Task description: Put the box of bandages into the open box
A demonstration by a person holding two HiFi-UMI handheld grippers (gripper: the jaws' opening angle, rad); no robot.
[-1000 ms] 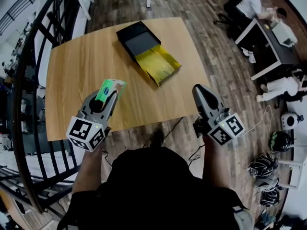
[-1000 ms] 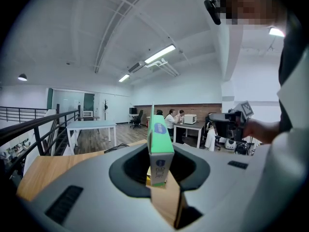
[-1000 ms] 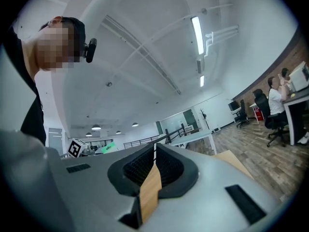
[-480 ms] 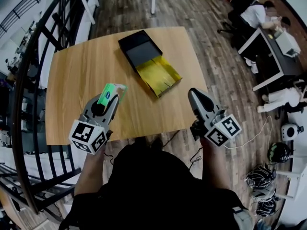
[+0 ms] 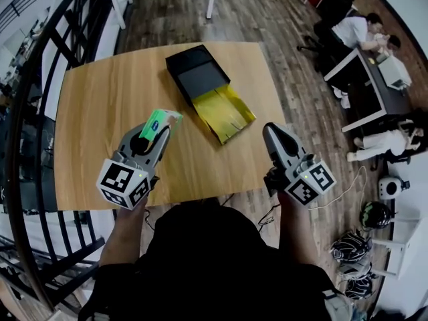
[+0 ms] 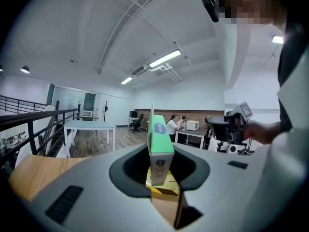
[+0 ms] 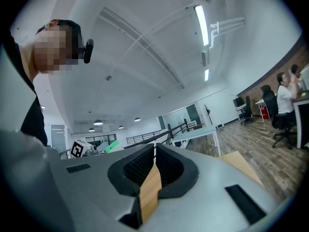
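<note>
Jaws of the left gripper (image 5: 158, 134) are squeezed narrow on the small green and white cardboard box of bandages (image 5: 160, 120). The box stands on its thin edge between them, up in the air over the near part of the light wooden table (image 5: 93, 105). The right gripper (image 5: 273, 132) has its jaws pressed together with nothing in them (it just waits by the table's right edge).

Since a second ago, the held box has crept a little closer to the black open box (image 5: 199, 79). That box lies on the far middle of the table, with its shiny yellow flap (image 5: 224, 111) folded out. The two are still apart. So I think the carrying is only partly done. The box of bandages must go farther and a bit right, then down into the black tray.
</note>
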